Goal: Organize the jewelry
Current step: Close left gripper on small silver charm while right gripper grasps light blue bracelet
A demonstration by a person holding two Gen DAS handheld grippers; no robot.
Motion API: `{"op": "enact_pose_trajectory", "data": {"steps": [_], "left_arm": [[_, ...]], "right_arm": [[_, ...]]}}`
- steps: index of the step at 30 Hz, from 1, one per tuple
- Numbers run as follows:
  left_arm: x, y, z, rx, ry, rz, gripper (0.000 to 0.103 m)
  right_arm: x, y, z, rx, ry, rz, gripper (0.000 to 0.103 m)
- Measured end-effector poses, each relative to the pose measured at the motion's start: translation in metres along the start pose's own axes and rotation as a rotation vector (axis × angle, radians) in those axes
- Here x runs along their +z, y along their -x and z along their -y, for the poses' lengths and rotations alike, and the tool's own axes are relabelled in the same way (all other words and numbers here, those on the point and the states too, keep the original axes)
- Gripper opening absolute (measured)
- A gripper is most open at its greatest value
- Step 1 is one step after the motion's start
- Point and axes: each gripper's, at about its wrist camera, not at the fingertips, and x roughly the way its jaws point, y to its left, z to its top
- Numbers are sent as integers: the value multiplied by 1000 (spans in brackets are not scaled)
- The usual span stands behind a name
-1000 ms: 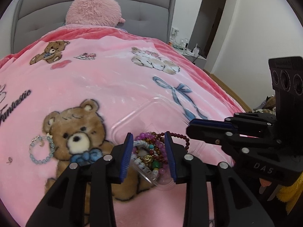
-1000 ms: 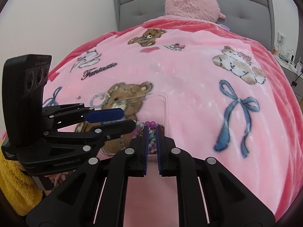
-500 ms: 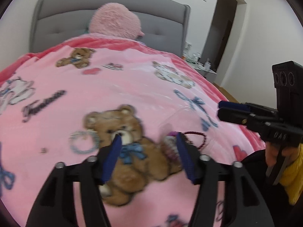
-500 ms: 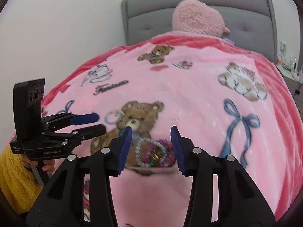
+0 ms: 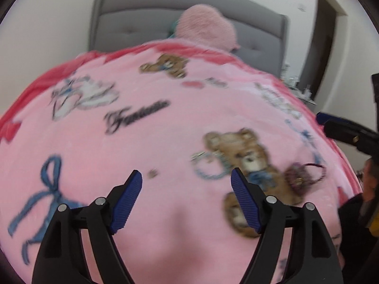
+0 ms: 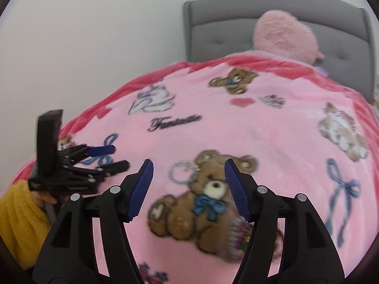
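A pink blanket [image 5: 165,142] covers the bed. Both hand-held grippers tilt down over it — left hand-held gripper [image 5: 187,198] and right hand-held gripper [image 6: 188,189], jaws just widened, nothing between them. The bead pile [image 5: 298,177] lies on the printed bear [image 6: 203,198]; a pale bracelet [image 6: 181,172] rests flat beside its head.

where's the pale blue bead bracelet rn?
The pale blue bead bracelet lies loose on the pink blanket, beside the printed bear's head on the bear's left in both wrist views, apart from the jewelry pile.
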Motion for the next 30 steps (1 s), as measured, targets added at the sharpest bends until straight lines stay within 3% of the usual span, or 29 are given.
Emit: {"op": "enact_pose_trajectory", "data": {"steps": [7,10,14,18,30], "left_arm": [[4,-31,-22,22,51,-25,76],[10,-45,-24,5,59,-50,60],[8,-58,-20,44,21,-92,54],[4,-71,-25,43,36,-144,37],[1,-93,-35,31,76,-208,35]], "right_arm": [[12,-74,-24,-17,24,-143,47],[13,-102,-22,-50,7,-202,47],[12,-125,-14,-64,-24,-256,47],[10,-140,-14,-72,-5,-287,47],[-18,-169,-12,-126,-4,-406,47]]}}
